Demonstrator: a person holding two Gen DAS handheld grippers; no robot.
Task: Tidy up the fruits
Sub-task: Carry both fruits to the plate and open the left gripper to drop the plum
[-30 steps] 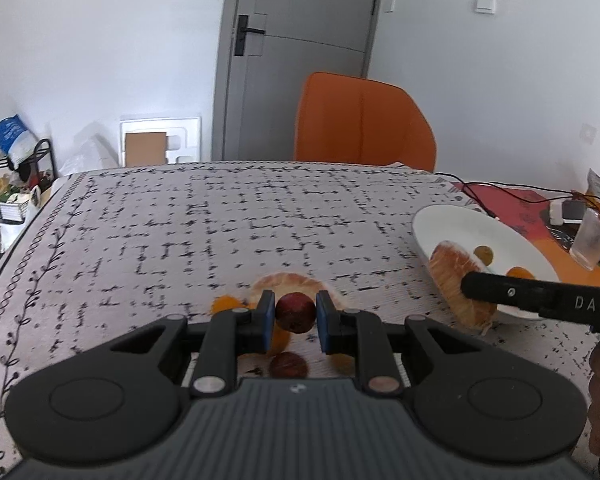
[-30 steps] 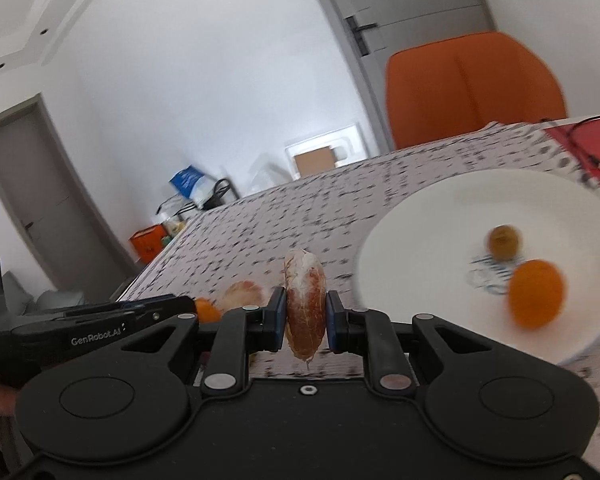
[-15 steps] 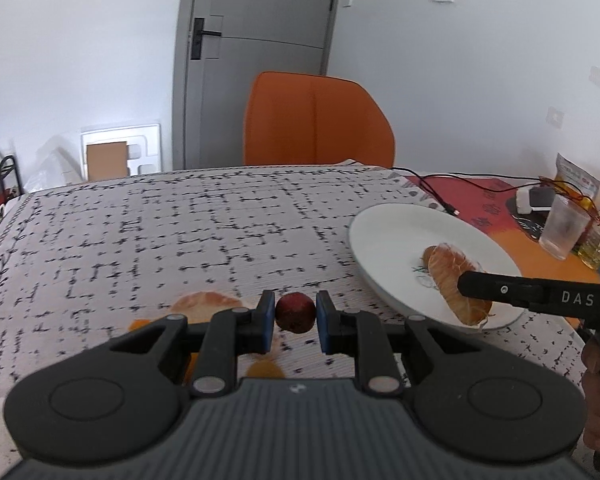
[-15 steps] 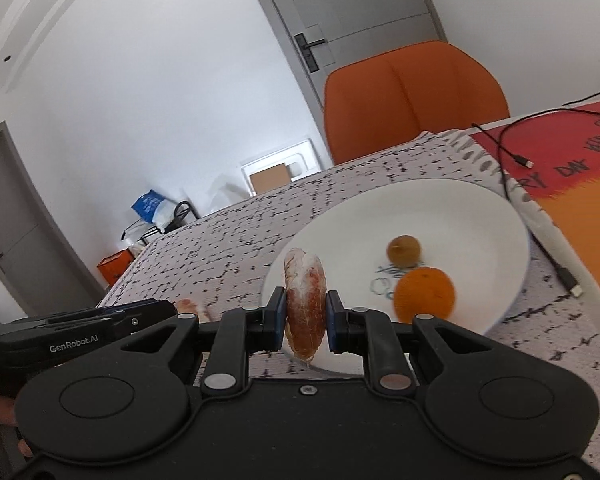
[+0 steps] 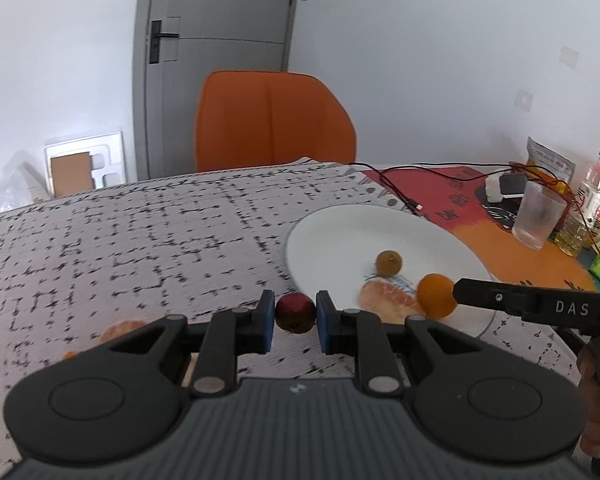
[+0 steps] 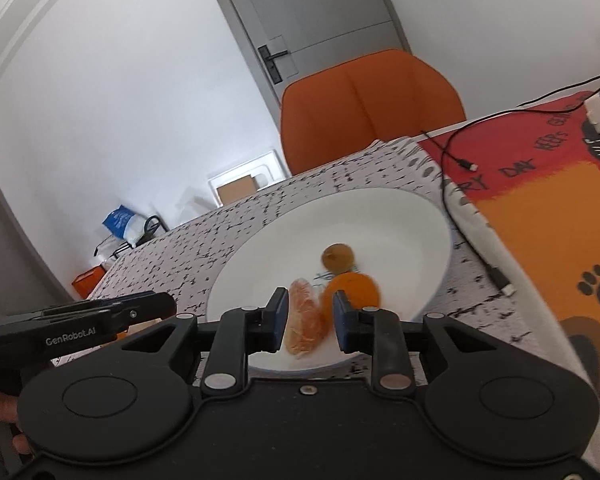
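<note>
plum [image 5: 295, 312] clamped in left gripper [image 5: 294, 326], above cloth just left of plate [image 5: 340, 224] | peeled segment [image 6: 305, 323] lying on plate between parted fingers of right gripper [image 6: 310, 318] | orange [image 6: 354, 289] and brown fruit [image 6: 338, 257] on plate

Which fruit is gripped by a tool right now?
The dark red fruit, clamped in the left tool short of the white plate. The peeled segment, orange and brown fruit lie on the plate.
</note>
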